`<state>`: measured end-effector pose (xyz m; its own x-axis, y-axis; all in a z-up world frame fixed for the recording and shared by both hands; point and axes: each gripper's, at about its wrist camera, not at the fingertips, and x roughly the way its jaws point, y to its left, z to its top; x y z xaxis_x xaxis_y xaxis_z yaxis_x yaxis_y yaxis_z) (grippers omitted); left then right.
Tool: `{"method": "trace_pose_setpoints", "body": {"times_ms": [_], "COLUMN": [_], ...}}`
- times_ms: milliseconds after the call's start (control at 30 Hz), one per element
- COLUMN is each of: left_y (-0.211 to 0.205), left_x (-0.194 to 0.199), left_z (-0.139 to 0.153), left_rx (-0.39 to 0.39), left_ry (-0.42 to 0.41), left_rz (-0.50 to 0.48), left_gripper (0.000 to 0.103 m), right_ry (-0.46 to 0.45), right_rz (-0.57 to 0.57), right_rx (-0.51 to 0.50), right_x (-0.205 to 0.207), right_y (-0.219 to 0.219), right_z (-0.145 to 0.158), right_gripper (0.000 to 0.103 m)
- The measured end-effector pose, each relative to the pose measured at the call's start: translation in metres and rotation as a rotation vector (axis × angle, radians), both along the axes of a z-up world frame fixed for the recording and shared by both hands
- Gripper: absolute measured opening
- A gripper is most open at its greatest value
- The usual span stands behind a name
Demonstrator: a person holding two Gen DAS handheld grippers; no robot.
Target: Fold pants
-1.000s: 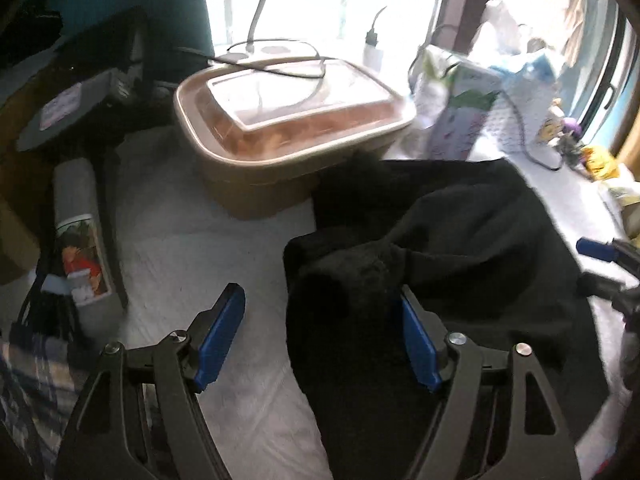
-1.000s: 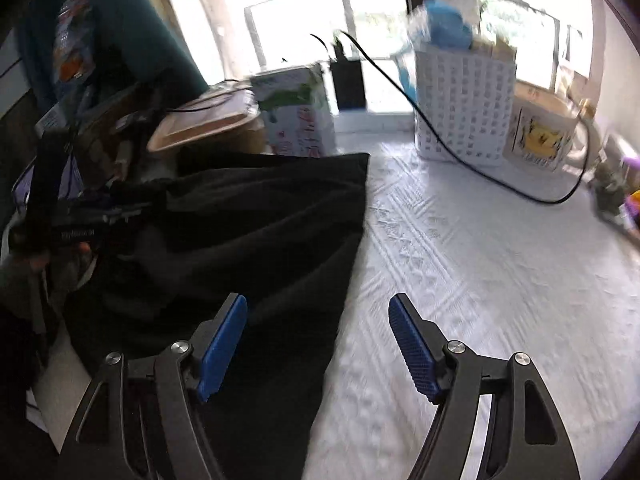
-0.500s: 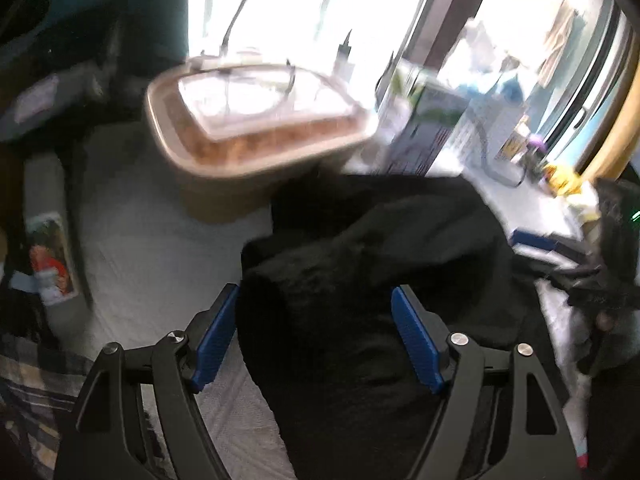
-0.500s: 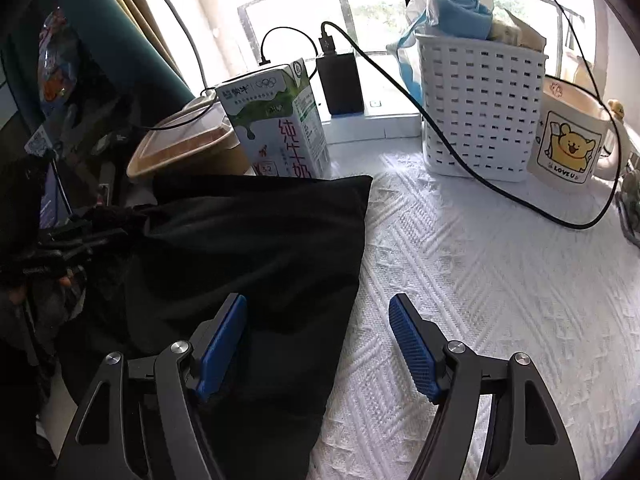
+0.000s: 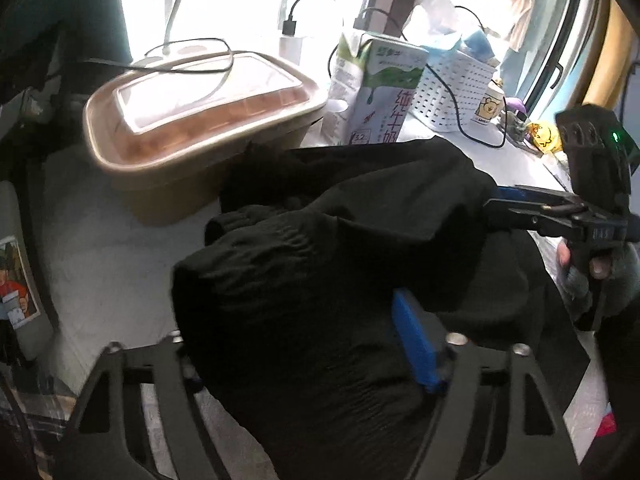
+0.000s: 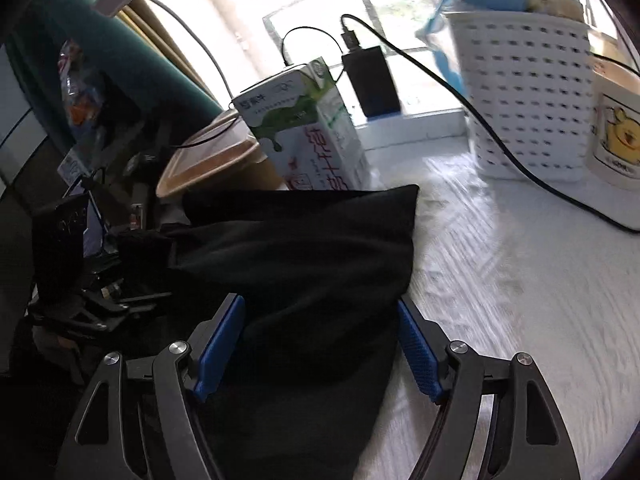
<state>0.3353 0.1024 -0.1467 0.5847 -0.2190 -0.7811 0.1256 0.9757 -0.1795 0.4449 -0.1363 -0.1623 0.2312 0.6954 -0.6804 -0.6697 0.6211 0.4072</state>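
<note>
Left wrist view, pants: the black pants (image 5: 340, 264) are seen bunched on the white table (image 5: 104, 248), rising straight ahead of the left gripper (image 5: 304, 344).
Left wrist view, grip: its jaws are closing with the gathered waistband end between them; the left pad is buried in cloth, so a firm hold cannot be confirmed.
Left wrist view, other hand: the right gripper (image 5: 520, 204) is seen at the far right edge of the cloth.
Left wrist view, writing: Chinese characters are seen on the milk carton (image 5: 380, 96), not legible.
Right wrist view, pants: the cloth (image 6: 304, 280) runs long from near to far, toward the carton (image 6: 304, 132).
Right wrist view, grip: the right gripper (image 6: 320, 344) is spread, straddling the right edge, unclamped.
Right wrist view, writing: "LOVE" is partly read on the bear mug (image 6: 616, 136).
</note>
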Motion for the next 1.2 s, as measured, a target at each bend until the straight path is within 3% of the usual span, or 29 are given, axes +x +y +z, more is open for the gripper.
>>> {"method": "trace_pose_setpoints", "body": {"times_ms": [133,367,400,433,467,500,533,667,833,1200], "left_y": [0.001,-0.007,-0.006,-0.004,-0.001,-0.001,-0.003,-0.012,-0.013,-0.024], "left_x": [0.001,0.010,0.010,0.011,0.011,0.010,0.010,-0.005,-0.031,-0.114], "left_z": [-0.002,-0.004,-0.003,-0.003,-0.003,-0.002,-0.002,0.009,0.026,0.096], "left_rx": [0.000,0.063,0.053,0.031,0.009,0.001,0.000,0.019,-0.048,-0.079], "left_ry": [-0.022,-0.030,-0.035,-0.039,-0.036,-0.036,-0.039,-0.094,-0.155,-0.339], "left_rz": [0.001,0.005,0.003,0.006,0.008,0.009,0.008,0.006,0.017,0.036], "left_gripper": [0.062,0.060,0.048,0.042,0.036,0.031,0.029,0.019,0.016,0.016], "right_ry": [0.039,-0.031,-0.036,-0.034,-0.029,-0.024,-0.035,-0.191,-0.358,-0.577], "right_rz": [0.003,-0.007,-0.003,-0.002,0.001,0.018,0.026,0.009,0.000,-0.003], "right_rx": [0.026,-0.057,-0.066,-0.069,-0.067,-0.057,-0.060,-0.122,-0.127,-0.068], "right_x": [0.013,0.014,0.014,0.016,0.016,0.015,0.012,-0.018,-0.061,-0.155], "right_y": [0.005,0.029,0.032,0.033,0.034,0.036,0.040,0.051,0.050,0.029], "right_z": [-0.002,0.001,0.001,0.000,-0.002,-0.002,-0.001,0.019,0.061,0.143], "right_gripper": [0.076,0.075,0.065,0.047,0.041,0.028,0.023,0.019,0.018,0.018]}}
